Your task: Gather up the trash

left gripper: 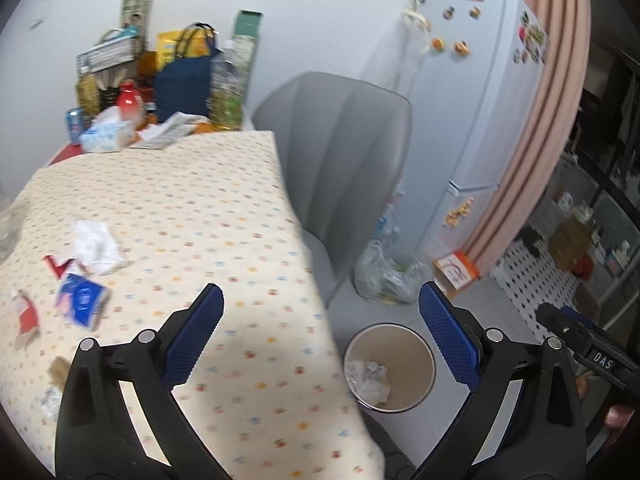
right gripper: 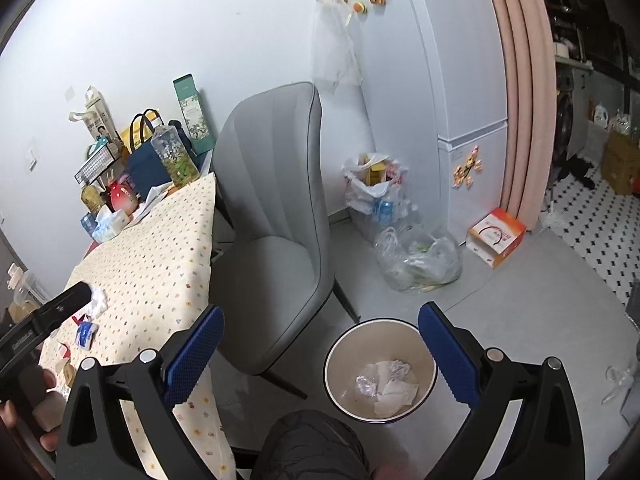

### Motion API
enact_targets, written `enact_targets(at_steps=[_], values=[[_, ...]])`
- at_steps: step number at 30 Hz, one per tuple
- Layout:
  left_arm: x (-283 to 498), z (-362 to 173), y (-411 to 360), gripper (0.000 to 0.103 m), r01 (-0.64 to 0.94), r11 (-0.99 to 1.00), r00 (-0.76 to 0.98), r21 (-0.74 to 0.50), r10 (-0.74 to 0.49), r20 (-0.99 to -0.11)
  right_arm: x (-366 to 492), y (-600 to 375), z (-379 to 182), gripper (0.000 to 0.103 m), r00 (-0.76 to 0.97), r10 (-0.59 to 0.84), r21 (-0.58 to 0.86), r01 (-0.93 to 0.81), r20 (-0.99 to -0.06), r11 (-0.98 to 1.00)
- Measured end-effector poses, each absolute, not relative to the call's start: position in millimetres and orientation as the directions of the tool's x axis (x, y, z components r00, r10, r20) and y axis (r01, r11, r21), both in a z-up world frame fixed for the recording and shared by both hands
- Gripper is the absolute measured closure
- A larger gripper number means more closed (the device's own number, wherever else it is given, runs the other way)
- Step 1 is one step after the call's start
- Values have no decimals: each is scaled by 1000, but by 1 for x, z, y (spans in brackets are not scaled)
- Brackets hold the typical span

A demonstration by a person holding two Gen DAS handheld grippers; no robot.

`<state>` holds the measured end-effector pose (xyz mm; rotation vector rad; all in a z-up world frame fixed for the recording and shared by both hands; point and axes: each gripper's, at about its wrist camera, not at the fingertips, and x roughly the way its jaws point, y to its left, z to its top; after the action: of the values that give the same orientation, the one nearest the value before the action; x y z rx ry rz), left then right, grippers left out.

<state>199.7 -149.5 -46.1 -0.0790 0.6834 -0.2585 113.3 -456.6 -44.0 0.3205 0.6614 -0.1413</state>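
Two grippers are ours, and both stand with jaws spread wide, holding nothing. Our left gripper hovers over the counter's near edge, one blue pad above the dotted cloth and the other out over the floor, above the bin. Our right gripper hangs further from the counter, its right pad over the bin's rim.

Trash lies on the counter, left of the left gripper: a crumpled tissue, red wrapper scraps and a blue packet just beside the tissue. From the right wrist the same tissue and packet show near the counter's near end, partly behind the left gripper's body. More small scraps sit at the counter's near left edge, too blurred to name.

The bin stands on the floor just off the counter's corner, in front of the grey chair. Inside it lie white crumpled papers and a bit of foil.

At the counter's far end, against the wall, we see a tissue box, a blue bag and a red bottle. Beyond the chair stand a fridge with magnets, clear plastic bags on the floor and an orange box.
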Motion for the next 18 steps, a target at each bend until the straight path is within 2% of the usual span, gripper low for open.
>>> enact_targets(at_steps=[8, 14, 18], values=[[170, -29, -95, 6, 122, 983, 815, -136, -177, -552, 109, -421, -24, 8, 786, 31, 194, 113, -617, 974], [148, -30, -56, 6, 101, 984, 835, -145, -163, -526, 100, -391, -16, 8, 783, 82, 132, 0, -616, 991], [138, -39, -30, 6, 82, 984, 824, -161, -158, -545, 98, -375, -19, 8, 776, 139, 145, -62, -615, 988]])
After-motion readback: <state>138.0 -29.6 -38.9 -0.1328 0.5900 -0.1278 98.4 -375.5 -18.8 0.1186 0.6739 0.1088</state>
